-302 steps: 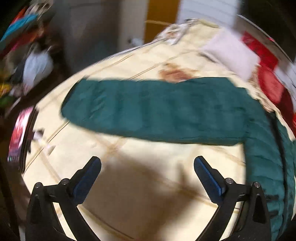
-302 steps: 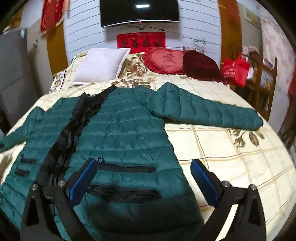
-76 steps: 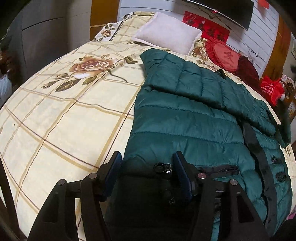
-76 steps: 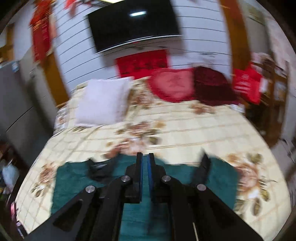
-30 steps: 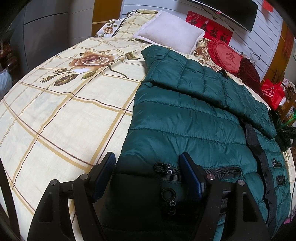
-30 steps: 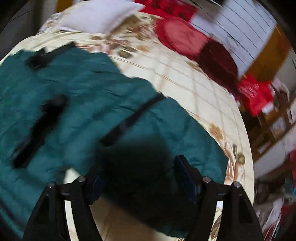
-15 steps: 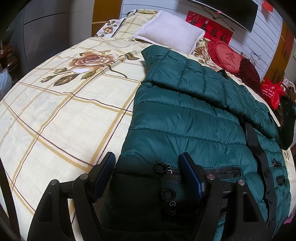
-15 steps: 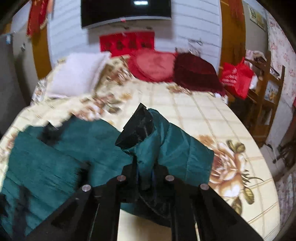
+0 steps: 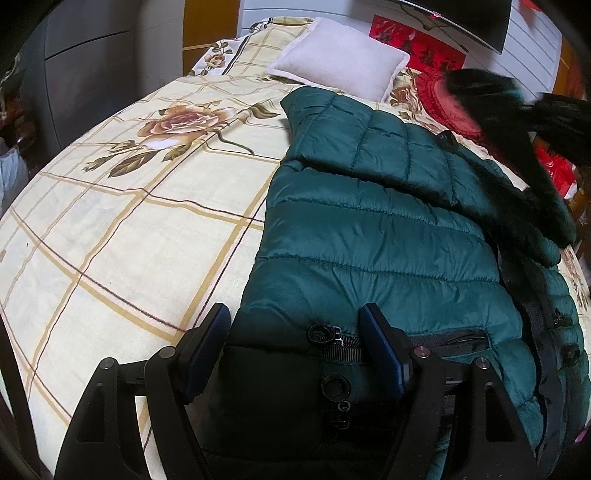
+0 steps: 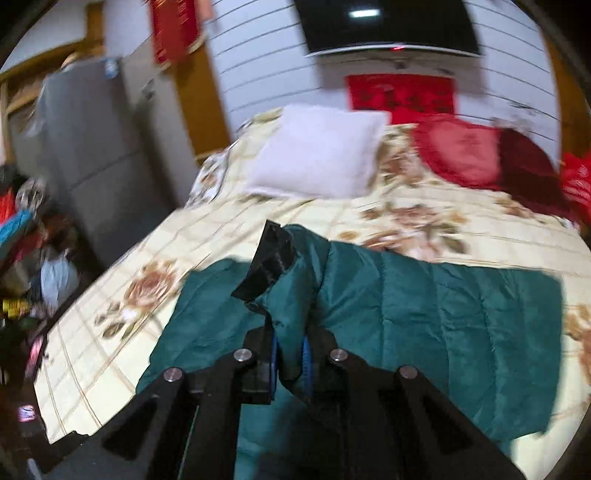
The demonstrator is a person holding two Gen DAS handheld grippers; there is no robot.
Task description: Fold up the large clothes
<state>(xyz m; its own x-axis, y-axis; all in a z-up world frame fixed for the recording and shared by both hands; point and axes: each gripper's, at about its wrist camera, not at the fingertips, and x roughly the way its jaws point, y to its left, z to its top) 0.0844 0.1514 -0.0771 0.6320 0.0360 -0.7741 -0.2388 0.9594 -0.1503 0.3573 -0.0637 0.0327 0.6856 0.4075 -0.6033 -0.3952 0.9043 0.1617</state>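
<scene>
A dark green puffer jacket (image 9: pixel 369 229) lies on the floral bed (image 9: pixel 129 221), its left side and sleeve folded in. My left gripper (image 9: pixel 295 332) stands open low over the jacket's near hem, one finger on each side of the pocket zip pull (image 9: pixel 319 332). My right gripper (image 10: pixel 290 354) is shut on a raised fold of the jacket (image 10: pixel 424 314), and a black trim strip (image 10: pixel 271 258) sticks up above the jaws. A dark blurred shape (image 9: pixel 509 110) hangs over the jacket's far right in the left wrist view.
A white pillow (image 10: pixel 317 158) and red cushions (image 10: pixel 458 151) lie at the head of the bed under a wall TV (image 10: pixel 388 26). A grey cabinet (image 10: pixel 85 147) and floor clutter (image 10: pixel 29 258) stand past the bed's left edge. A red bag (image 9: pixel 554 166) sits at the right.
My right gripper shut on the jacket's edge, lifted it and swung it across toward the left. A dark blur entered the left wrist view at upper right. The left gripper stayed put.
</scene>
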